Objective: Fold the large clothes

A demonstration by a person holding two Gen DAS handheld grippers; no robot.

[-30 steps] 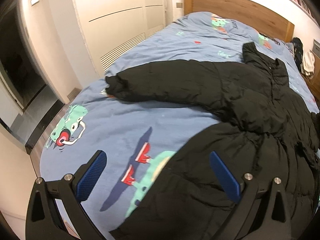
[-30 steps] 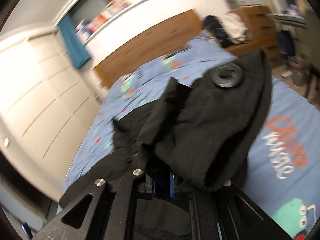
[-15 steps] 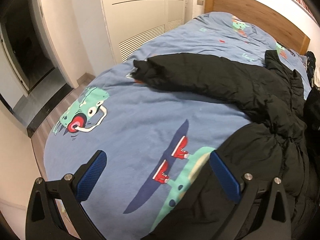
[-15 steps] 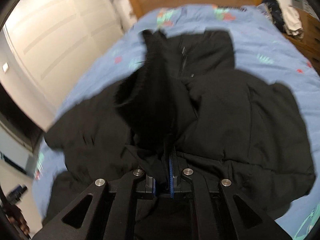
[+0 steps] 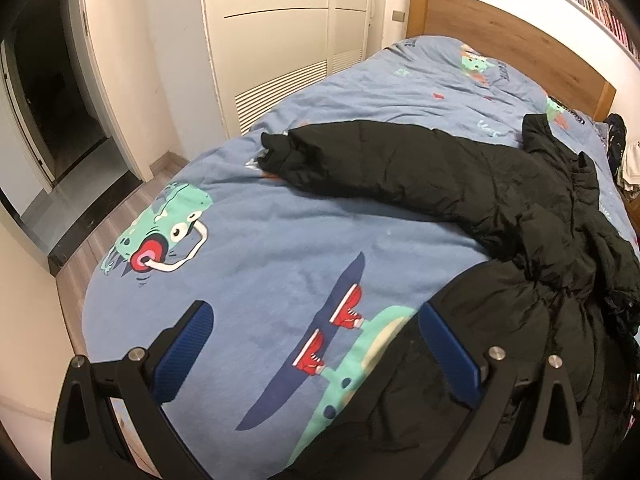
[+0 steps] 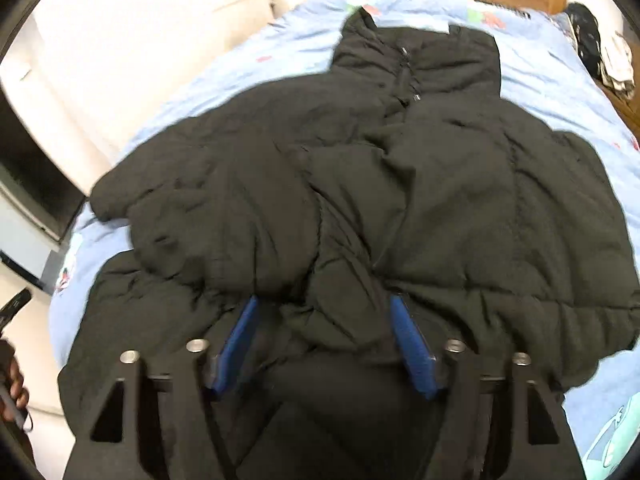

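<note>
A big black puffer jacket [image 6: 440,184] lies spread on a blue cartoon-print bedspread [image 5: 280,248], collar toward the wooden headboard. One sleeve [image 5: 360,160] stretches out to the left over the bedspread. The other sleeve [image 6: 344,280] is laid over the jacket's body. My right gripper [image 6: 324,340] hangs low over it, its jaws opening, with a bunched fold of black fabric between the blue pads [image 6: 412,344] and not pinched. My left gripper [image 5: 316,344] is open above the bed's near edge; its right finger is over the jacket's hem [image 5: 500,360], and nothing is held.
White wardrobe doors [image 5: 280,60] run along the bed's left side, with a dark doorway [image 5: 48,100] and wood floor [image 5: 120,216] beyond. A wooden headboard [image 5: 500,36] closes the far end. Loose clothes [image 6: 600,48] lie at the far right. A hand [image 6: 12,380] shows at the left edge.
My right gripper, shut on the sleeve and holding it up, swung it down across the jacket and its jaws parted. My left gripper shifted a little sideways and stayed open.
</note>
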